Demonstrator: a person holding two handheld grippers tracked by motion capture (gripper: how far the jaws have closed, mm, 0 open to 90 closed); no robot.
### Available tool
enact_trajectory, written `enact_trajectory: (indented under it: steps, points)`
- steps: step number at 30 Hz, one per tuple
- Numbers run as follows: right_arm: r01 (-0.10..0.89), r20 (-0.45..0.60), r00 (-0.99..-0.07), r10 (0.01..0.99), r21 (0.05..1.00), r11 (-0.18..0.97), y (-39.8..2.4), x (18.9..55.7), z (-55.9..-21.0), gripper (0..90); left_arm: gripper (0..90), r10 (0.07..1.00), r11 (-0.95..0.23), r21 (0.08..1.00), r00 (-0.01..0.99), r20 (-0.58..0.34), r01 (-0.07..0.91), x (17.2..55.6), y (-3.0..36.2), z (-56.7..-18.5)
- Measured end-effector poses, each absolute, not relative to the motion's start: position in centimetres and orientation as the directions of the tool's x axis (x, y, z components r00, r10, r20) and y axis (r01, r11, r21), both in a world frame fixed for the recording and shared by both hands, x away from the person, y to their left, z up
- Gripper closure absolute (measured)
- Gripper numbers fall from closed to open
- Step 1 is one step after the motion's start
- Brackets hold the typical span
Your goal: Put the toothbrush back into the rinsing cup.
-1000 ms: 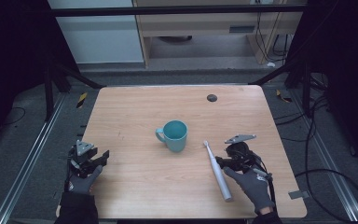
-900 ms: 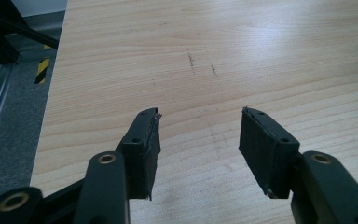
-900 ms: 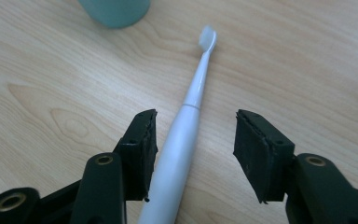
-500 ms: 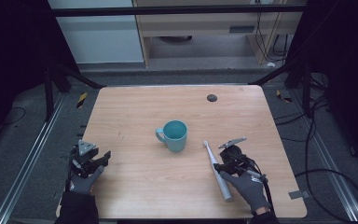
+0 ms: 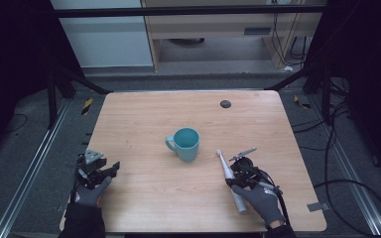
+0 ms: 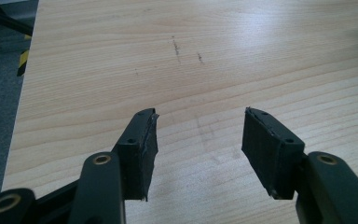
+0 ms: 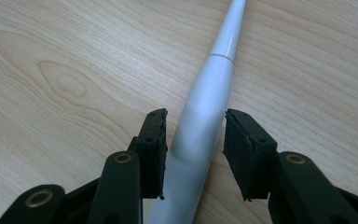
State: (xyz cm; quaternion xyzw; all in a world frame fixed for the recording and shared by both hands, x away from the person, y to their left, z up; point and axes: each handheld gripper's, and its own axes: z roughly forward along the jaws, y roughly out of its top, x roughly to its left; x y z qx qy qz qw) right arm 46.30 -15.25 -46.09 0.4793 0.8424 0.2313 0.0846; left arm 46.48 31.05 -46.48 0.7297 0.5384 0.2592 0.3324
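In the high view the right gripper (image 5: pixel 239 171) sits at the lower right of the frame, over the handle of the toothbrush (image 5: pixel 229 179), which lies flat on the table (image 5: pixel 144 119) with its head toward the mug (image 5: pixel 186 144). Its jaws have just been closing, with the handle between them. In the right gripper view both pads (image 7: pixel 154 144) stand against the toothbrush (image 7: pixel 205 116), the right one touching only at its tip. The mug stands at mid-frame, just beside the brush head. The left gripper (image 5: pixel 99 173) rests at the lower left, near the table's left edge, jaws apart over bare wood. Open board lies between the hands and across the upper half, up to a small dark disc (image 5: pixel 225 103) near the far edge.
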Motion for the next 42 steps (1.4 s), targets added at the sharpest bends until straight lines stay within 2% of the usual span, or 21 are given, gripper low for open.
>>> enact_trajectory:
  steps: [18,32,35,36,37,42]
  points:
    - [0.784,0.082,-0.529,0.844,0.429,0.45,-15.0,46.5,-46.6,65.7,44.3,0.954,-0.21,0.758,0.3,0.02,0.618,46.5,30.9,-46.5]
    - [0.786,0.075,-0.528,0.846,0.42,0.454,-15.2,46.4,-46.6,66.0,44.3,0.952,-0.212,0.758,0.305,0.018,0.617,46.5,30.9,-46.5]
    - [0.778,0.06,-0.536,0.842,0.424,0.465,-15.1,46.3,-46.5,58.0,43.7,0.951,-0.21,0.759,0.308,0.013,0.617,46.5,30.9,-46.5]
    - [0.778,0.06,-0.536,0.842,0.424,0.465,-15.1,46.3,-46.5,58.0,43.7,0.951,-0.209,0.759,0.309,0.011,0.616,46.5,30.9,-46.5]
    - [0.777,0.061,-0.532,0.845,0.433,0.458,-15.2,46.3,-46.2,53.5,43.2,0.95,-0.206,0.761,0.311,0.006,0.615,46.5,30.9,-46.5]
    - [0.768,0.06,-0.518,0.853,0.473,0.432,-15.8,46.2,-44.9,46.9,42.2,0.949,-0.203,0.761,0.316,-0.003,0.617,46.5,30.9,-46.5]
